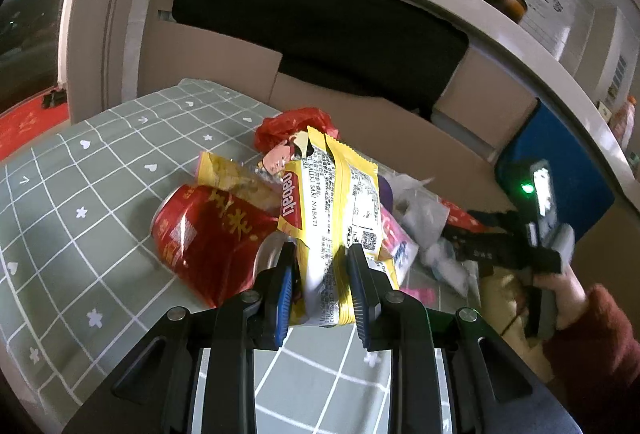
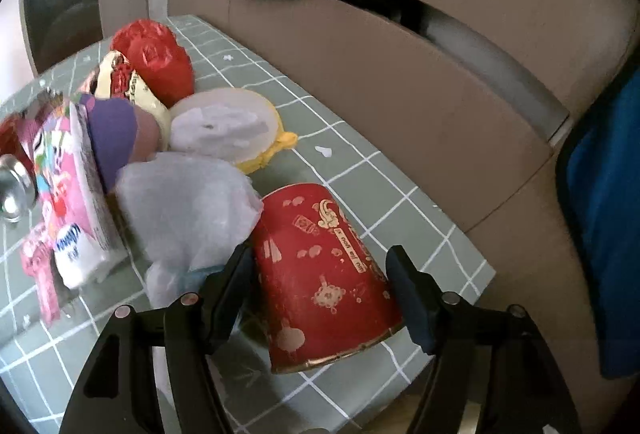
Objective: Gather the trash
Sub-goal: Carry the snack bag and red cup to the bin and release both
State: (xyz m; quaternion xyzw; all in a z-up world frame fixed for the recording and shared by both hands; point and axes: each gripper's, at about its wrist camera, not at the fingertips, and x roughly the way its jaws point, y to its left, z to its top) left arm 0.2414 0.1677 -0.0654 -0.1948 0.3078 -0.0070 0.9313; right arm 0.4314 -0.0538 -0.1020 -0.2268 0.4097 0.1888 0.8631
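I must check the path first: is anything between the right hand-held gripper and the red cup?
Nothing visible is. The red cup lies on its side between the open fingers of the right hand-held gripper. A white bag touches its left side only.

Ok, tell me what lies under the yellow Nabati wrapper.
Under the yellow Nabati wrapper, held in the left tool, a red can and pink packet show at its sides. Anything directly beneath is covered.

Support: table, green grid-pattern cloth | Resting on it: red can on its side; red paper cup on its side; white plastic bag; pink packet; round white lid; red crumpled bag
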